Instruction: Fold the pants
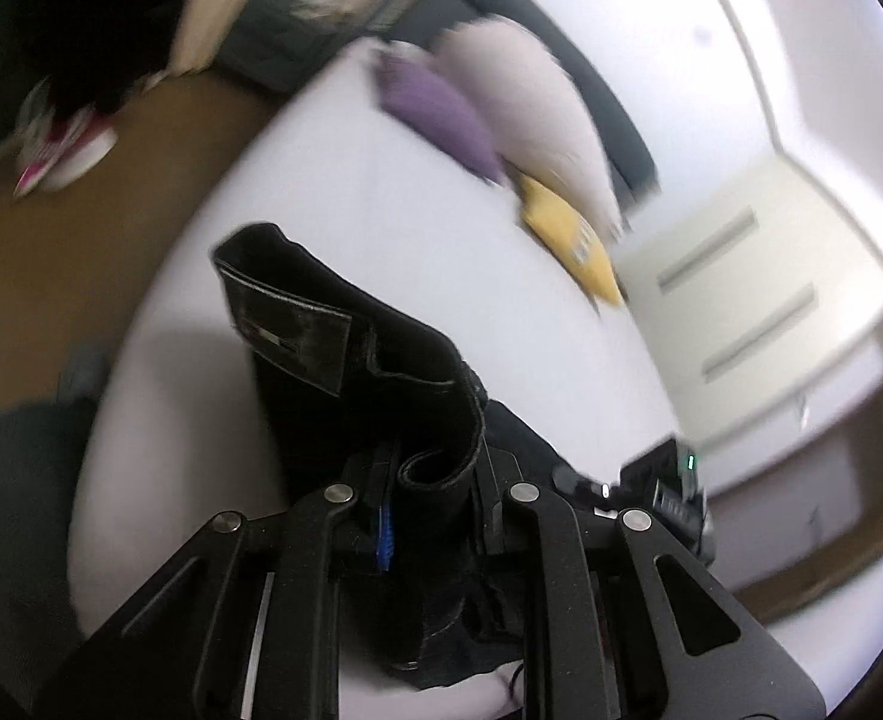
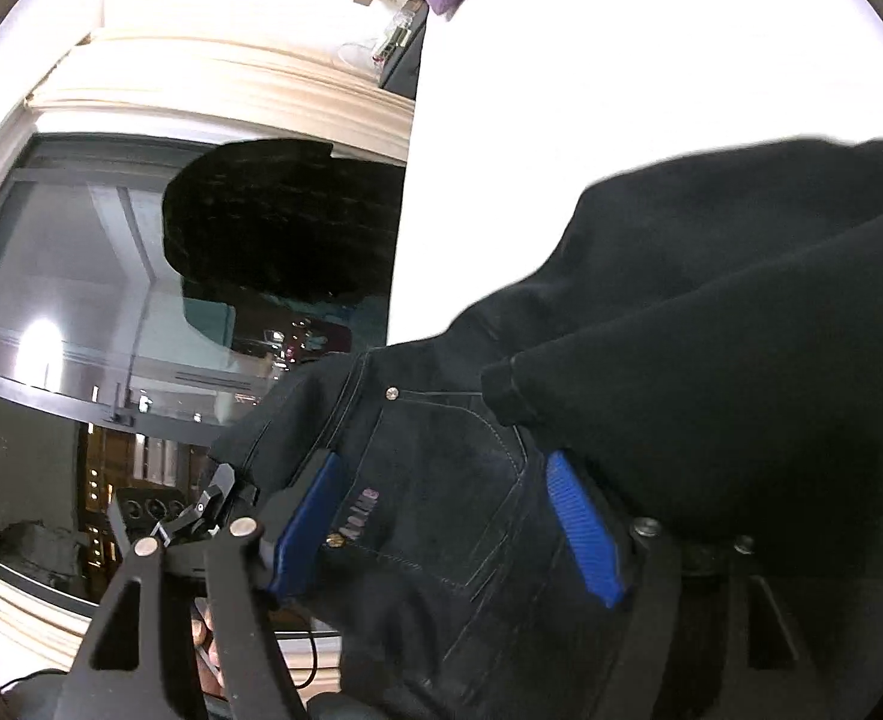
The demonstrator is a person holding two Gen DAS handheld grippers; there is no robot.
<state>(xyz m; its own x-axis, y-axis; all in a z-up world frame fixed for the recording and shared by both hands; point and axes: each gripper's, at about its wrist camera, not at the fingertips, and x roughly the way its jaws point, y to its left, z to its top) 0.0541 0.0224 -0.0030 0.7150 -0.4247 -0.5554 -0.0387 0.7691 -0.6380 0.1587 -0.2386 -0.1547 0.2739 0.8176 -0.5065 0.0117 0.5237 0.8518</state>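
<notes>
The black jeans (image 1: 345, 348) hang from my left gripper (image 1: 435, 480), which is shut on a bunched, curled fold of the waistband above the white bed (image 1: 381, 192). A leather waist patch (image 1: 291, 324) shows on the lifted part. In the right wrist view the jeans (image 2: 441, 480) fill the space between the blue pads (image 2: 582, 534); the pocket with rivets lies between them. My right gripper (image 2: 441, 516) stands wide around the cloth, its jaws apart. A black pant leg (image 2: 741, 312) drapes over the right side.
A purple cushion (image 1: 435, 108), a pale pillow (image 1: 531, 96) and a yellow item (image 1: 573, 246) lie at the bed's far side. A pink-and-white shoe (image 1: 63, 150) sits on the brown floor at left. A dark window (image 2: 81, 276) is left of the bed edge.
</notes>
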